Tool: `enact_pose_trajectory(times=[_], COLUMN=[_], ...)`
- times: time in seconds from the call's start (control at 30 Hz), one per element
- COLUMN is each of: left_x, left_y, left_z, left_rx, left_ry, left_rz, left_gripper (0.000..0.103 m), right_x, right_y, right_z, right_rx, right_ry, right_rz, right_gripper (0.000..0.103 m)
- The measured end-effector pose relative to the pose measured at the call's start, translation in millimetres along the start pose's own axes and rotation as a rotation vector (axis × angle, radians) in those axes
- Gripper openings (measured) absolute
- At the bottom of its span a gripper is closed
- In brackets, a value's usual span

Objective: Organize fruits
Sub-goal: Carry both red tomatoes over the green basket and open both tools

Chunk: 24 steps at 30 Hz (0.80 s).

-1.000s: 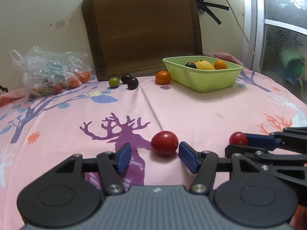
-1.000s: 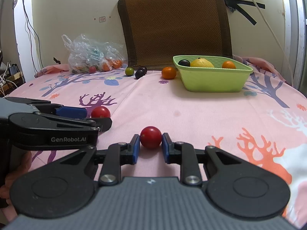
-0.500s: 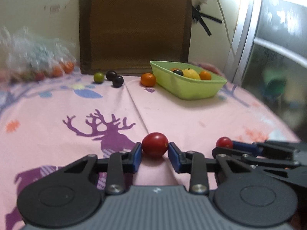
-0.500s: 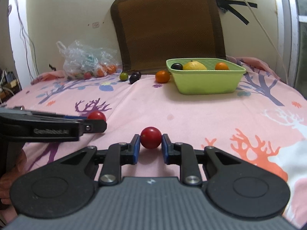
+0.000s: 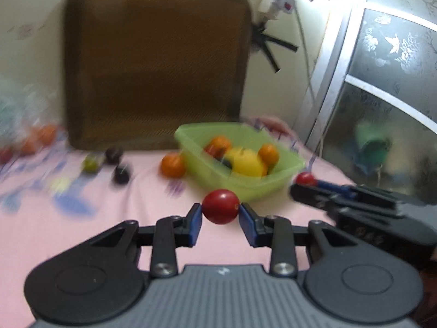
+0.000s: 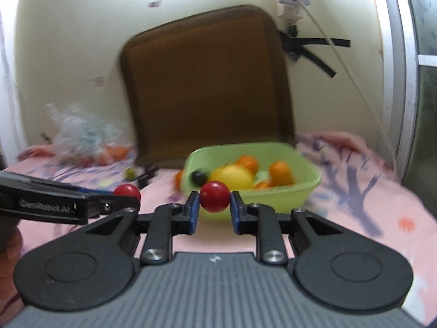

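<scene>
Mid-carry: left claw point(image 5: 220, 216) pinching a red tomato point(image 5: 220, 210), right claw point(image 6: 213, 203) pinching another red tomato point(image 6: 214, 196), both clear of the bedspread. Green basket point(image 6: 306, 191) just ahead. Next, probably: over the rim, then release.

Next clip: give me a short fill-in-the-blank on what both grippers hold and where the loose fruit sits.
1. Each gripper, left gripper and right gripper, is shut on a ____ tomato.
2. The basin holding fruit is coloured ____.
3. The big fruit in the basin is coloured ____.

Missing: red; green; yellow
</scene>
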<state>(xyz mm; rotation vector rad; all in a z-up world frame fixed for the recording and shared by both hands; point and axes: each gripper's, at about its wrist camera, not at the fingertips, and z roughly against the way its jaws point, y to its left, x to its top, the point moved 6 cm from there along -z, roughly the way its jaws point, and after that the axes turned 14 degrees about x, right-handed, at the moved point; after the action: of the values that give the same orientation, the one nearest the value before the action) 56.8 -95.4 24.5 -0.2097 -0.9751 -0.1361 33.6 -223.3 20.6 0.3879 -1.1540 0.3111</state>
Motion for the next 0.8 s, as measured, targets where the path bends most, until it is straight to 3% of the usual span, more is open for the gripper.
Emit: enact_pose_trajectory(times=[0.27, 0.3, 0.33, 0.4, 0.53, 0.6, 0.7, 0.8], left_x=[57, 59, 59, 60, 73, 81, 81, 69], left_y=[-27, -29, -30, -30, -2, 29, 83, 127], left_z=[-80, -89, -96, -104, -87, -73, -58, -58], left_rx=[-0.017, -0.015, -0.005, 0.023, 0.005, 0.026, 0.123, 0.216], left_ry=[0.036, 0.048, 0.059, 0.064, 0.026, -0.014, -0.041, 0.000], left_rz=[0.009, 0.006, 0.001, -0.007, 0.062, 0.110, 0.153, 0.186], left_gripper=[0.032, 0.033, 0.035, 0.046, 0.046, 0.046, 0.046, 0.046], right_x=[12, 12, 12, 12, 16, 21, 25, 21], right_y=[-60, -62, -63, -62, -60, -54, -24, 26], right_z=[-44, -46, -47, -45, -32, -25, -20, -28], right_rx=[-0.079, -0.081, -0.087, -0.103, -0.107, -0.072, 0.066, 0.200], right_ry=[0.022, 0.016, 0.005, -0.023, -0.065, -0.082, -0.068, 0.002], right_rz=[-0.068, -0.070, -0.072, -0.074, -0.077, -0.098, -0.115, -0.031], right_gripper=[0.028, 0.030, 0.043, 0.055, 0.054, 0.054, 0.053, 0.046])
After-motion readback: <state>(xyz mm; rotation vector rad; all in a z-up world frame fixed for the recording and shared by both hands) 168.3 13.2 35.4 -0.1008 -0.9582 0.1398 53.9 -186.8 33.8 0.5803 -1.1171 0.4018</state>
